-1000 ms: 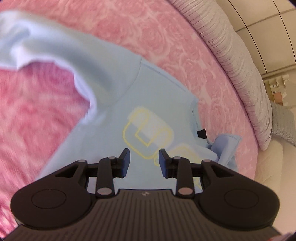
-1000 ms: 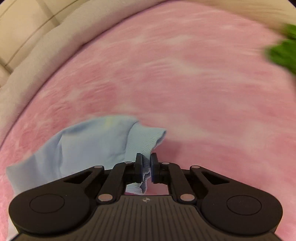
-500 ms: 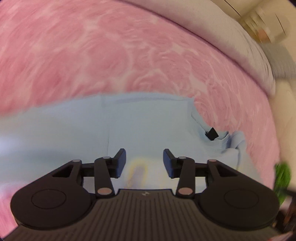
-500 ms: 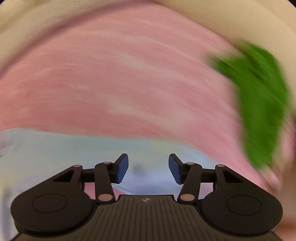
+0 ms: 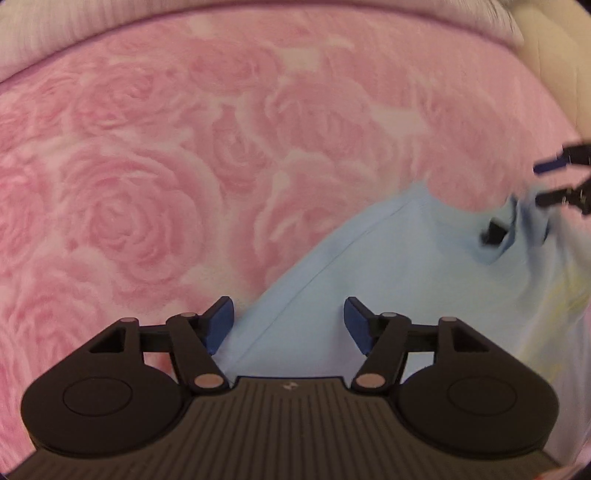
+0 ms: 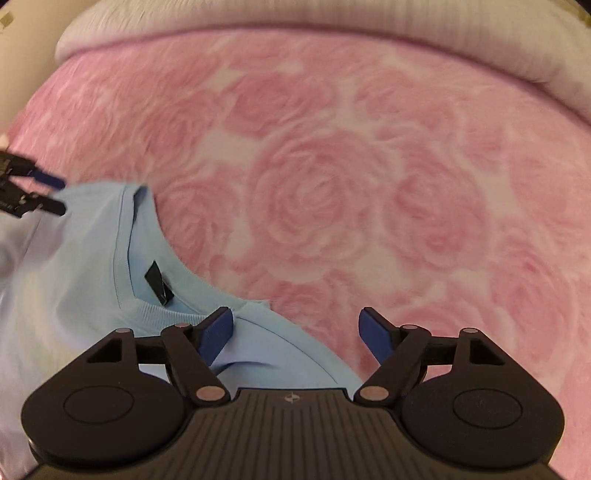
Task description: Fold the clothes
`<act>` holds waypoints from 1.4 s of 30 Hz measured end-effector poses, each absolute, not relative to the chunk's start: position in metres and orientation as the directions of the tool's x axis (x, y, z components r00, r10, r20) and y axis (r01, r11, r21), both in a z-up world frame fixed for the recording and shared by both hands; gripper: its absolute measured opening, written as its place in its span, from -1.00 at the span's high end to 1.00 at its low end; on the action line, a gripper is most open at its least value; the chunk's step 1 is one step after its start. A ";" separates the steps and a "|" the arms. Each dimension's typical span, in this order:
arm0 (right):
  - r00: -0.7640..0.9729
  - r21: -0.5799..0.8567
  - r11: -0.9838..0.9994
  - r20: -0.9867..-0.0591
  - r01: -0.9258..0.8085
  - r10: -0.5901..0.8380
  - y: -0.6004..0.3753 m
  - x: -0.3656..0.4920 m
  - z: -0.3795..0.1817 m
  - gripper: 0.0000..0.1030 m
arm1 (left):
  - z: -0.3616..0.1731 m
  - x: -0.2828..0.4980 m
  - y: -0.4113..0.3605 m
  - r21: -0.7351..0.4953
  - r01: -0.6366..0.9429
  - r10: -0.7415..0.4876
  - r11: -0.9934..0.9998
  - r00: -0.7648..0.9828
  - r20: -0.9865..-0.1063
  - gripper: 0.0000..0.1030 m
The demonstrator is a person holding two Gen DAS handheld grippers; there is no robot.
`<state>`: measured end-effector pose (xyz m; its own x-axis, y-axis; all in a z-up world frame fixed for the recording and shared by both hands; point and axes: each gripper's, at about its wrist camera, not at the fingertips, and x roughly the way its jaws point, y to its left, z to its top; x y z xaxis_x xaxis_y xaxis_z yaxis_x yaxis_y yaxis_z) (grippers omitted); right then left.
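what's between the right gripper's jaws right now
In the right wrist view, the right gripper stands open over the light blue t-shirt's shoulder edge; shirt fabric and pink rose blanket show between the jaws, ungripped.

T-shirt flat on bedspread, below pillow

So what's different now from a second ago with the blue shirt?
The right gripper let go of the sleeve cuff it was pinching; its jaws have just been opening and hold nothing. The left gripper has been opening too, empty. Both swung over to the light blue shirt near its collar. The shirt still lies on the pink rose blanket.
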<state>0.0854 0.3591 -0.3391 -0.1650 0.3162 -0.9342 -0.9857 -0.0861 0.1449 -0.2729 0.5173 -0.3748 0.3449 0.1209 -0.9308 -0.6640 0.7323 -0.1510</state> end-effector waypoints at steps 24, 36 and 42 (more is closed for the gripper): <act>0.150 -0.028 0.246 -0.856 -0.969 0.495 0.349 0.092 -0.311 -0.25 | -0.327 -0.388 0.503 -0.137 -0.912 0.472 0.387 0.323 -0.820 0.26; 0.009 0.220 0.593 -0.934 -0.775 0.358 0.181 0.062 -0.319 -0.34 | -0.304 -0.610 0.311 -0.267 -0.849 0.416 -0.456 0.062 -0.907 0.10; -0.008 0.220 0.621 -0.946 -0.753 0.325 0.158 0.038 -0.325 -0.34 | -0.342 -0.681 0.282 -0.461 -0.538 0.535 -0.705 0.023 -0.845 -0.08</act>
<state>0.0381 0.1579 -0.3250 -0.0083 0.3249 -0.9457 -0.7528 0.6205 0.2198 -0.6813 0.2821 -0.3420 0.0233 0.5346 -0.8448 -0.5383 -0.7053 -0.4612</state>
